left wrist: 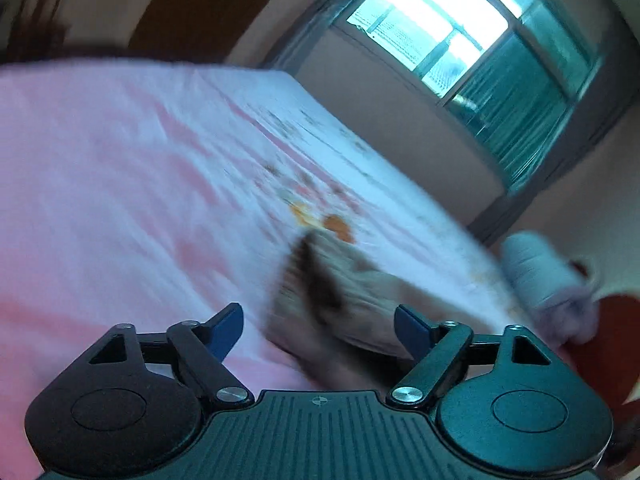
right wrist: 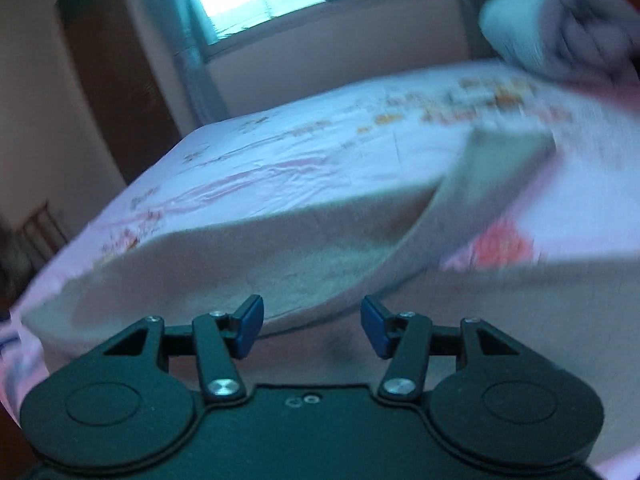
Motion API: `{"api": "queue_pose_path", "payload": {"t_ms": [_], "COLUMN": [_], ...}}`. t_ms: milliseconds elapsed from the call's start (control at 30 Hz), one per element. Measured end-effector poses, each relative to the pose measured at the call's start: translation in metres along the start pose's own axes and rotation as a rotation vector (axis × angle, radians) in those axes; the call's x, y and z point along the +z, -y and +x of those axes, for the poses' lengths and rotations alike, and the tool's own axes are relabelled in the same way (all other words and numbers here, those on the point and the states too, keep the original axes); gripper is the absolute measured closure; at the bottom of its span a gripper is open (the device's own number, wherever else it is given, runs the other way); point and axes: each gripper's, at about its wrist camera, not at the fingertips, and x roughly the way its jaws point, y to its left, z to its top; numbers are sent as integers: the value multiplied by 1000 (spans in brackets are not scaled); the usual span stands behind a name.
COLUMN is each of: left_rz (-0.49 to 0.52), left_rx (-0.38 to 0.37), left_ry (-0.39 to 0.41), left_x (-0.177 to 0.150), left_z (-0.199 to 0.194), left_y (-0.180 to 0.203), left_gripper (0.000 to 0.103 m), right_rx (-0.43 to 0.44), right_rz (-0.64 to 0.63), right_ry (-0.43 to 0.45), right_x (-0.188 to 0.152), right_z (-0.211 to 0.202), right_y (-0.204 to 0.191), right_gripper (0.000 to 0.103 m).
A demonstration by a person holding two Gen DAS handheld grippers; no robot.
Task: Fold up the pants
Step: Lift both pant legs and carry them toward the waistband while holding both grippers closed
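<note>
You're holding the left gripper (left wrist: 319,326) with its jaws standing apart, nothing clamped. The pants (left wrist: 332,300) are lying just beyond the tips on the bed (left wrist: 120,184), bunched and blurred, so I can't tell how many layers are stacked there.

Your right gripper (right wrist: 312,326) is also gaping, empty. In its view the pants (right wrist: 248,248) are spreading beige across the near part of the bed (right wrist: 288,148), one leg (right wrist: 492,176) angling away to the right of the main panel.

My read on progress: you're early or between folds. The fabric is lying loose, legs not aligned, no tidy stack showing. Still ahead, I'd guess: matching the legs, then folding lengthwise. Blur is limiting confidence here.

Around the pants: a pale rolled bundle (left wrist: 536,272) is sitting beyond them at the bed's right edge, grey cloth beside it. It's looking well apart from the pants, so probably not blocking. A window (left wrist: 436,28) is glaring behind the bed; a dark wooden door (right wrist: 116,80) is standing left of it. Nothing is sitting on the pants.
</note>
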Motion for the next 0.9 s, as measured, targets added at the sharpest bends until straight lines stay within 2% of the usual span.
{"api": "queue_pose_path", "payload": {"t_ms": [100, 167, 333, 400, 567, 600, 633, 667, 700, 800, 867, 900], "left_rz": [-47, -82, -181, -221, -330, -344, -351, -348, -344, -314, -279, -256], "left_rx": [-12, 8, 25, 30, 57, 55, 49, 49, 51, 15, -29, -75], "left_ry": [-20, -26, -14, -9, -21, -19, -12, -13, -19, -30, -39, -37], "left_x": [-17, -23, -34, -35, -39, -39, -37, -35, -33, -23, -3, 13], "left_z": [10, 20, 46, 53, 65, 68, 72, 76, 80, 87, 92, 95], "left_y": [18, 25, 43, 47, 46, 44, 44, 43, 43, 44, 51, 58], "left_gripper": [27, 27, 38, 44, 46, 49, 56, 72, 75, 79, 79, 79], "right_rx": [-17, -29, -49, -35, -26, -34, -30, -19, -1, 25, 35, 56], "right_rz": [61, 110, 291, 357, 517, 545, 577, 596, 607, 616, 549, 521], "right_ry": [-1, 5, 31, 37, 34, 29, 32, 33, 22, 4, -4, 11], "right_x": [-3, -7, -12, -14, -16, -16, -16, -16, -15, -12, -3, 6], "right_z": [11, 14, 26, 32, 50, 54, 58, 60, 63, 67, 64, 59], "right_y": [0, 0, 16, 21, 35, 38, 43, 46, 48, 55, 50, 48], "right_gripper": [57, 57, 57, 57, 57, 58, 60, 79, 103, 103, 103, 103]}}
